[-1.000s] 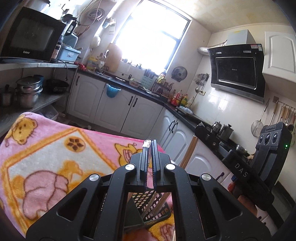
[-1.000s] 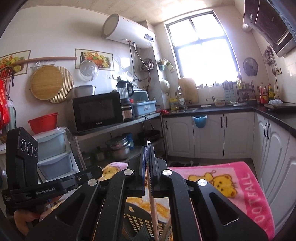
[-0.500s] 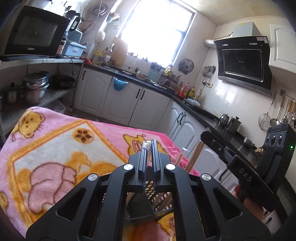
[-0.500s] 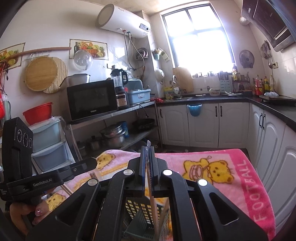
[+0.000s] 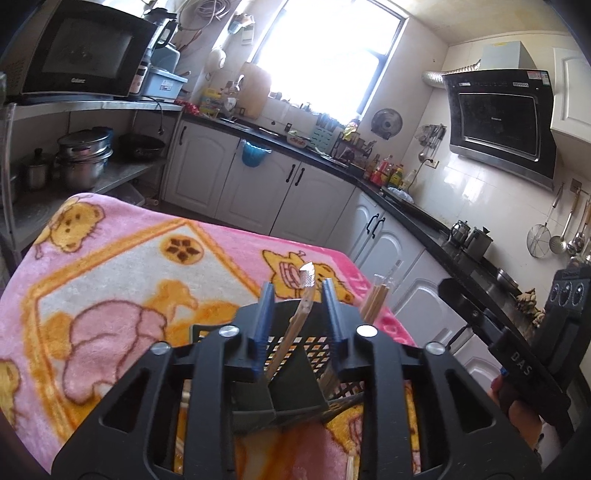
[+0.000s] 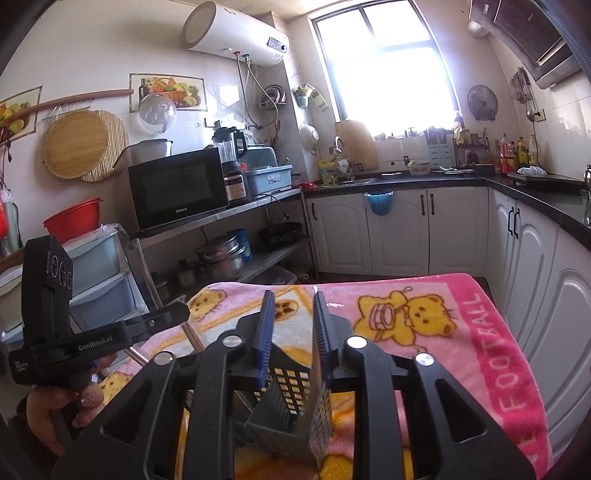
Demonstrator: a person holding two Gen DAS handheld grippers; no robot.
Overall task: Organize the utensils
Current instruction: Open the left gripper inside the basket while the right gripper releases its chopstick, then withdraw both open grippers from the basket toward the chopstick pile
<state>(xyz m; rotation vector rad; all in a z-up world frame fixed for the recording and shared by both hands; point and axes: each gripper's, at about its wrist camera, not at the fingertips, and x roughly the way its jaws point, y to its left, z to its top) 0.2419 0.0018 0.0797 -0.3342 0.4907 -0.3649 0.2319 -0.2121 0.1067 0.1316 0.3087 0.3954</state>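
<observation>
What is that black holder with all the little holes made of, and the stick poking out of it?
The holder looks like dark moulded plastic: matte, with an even grid of square holes. The stick between the left tongs, whose jaws are opening, looks like pale wood or bamboo with a shiny silvery tip, probably a chopstick, though its material is hard to tell.

A lived-in home kitchen — white cabinets (image 6: 399, 229) under a dark counter (image 5: 406, 214), a range hood (image 5: 498, 125) on tiled wall, ladles and a strainer (image 5: 539, 240) hanging beside it. A microwave (image 6: 177, 192) sits on a steel shelf above stacked pots (image 6: 219, 254), a water heater (image 6: 232, 33) overhead — and a cartoon-bear blanket (image 6: 424, 317) covers the tabletop.
</observation>
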